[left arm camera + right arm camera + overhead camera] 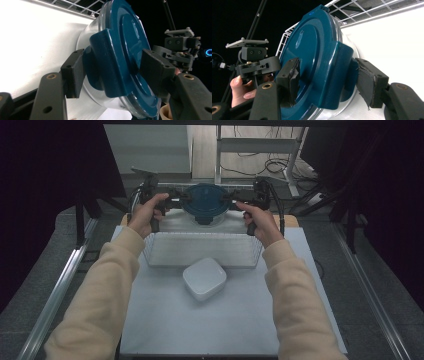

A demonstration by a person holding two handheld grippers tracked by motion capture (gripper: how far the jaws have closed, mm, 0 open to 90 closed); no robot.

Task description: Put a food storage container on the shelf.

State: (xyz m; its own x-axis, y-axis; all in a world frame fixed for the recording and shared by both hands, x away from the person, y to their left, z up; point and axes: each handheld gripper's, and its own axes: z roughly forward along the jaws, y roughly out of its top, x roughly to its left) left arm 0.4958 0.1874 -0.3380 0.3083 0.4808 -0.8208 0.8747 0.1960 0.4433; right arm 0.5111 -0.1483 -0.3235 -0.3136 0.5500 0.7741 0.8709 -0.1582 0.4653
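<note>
A round clear container with a dark blue lid (205,202) is at the far end of the table, behind the wire basket. Its lid has a blue clasp (105,62) on each side. My left gripper (182,200) grips the left clasp, one pad (73,72) under the flap and the other on the lid top. My right gripper (231,199) grips the opposite clasp (337,75) the same way. In the left gripper view my gripper (113,68) straddles the lid edge, as does my gripper (328,77) in the right gripper view. Whether the container rests on the table I cannot tell.
A white wire basket (150,255) lies across the table just in front of the container. A white square dish (204,278) sits nearer to me on the white mat (200,330). Metal rails run along both sides of the table.
</note>
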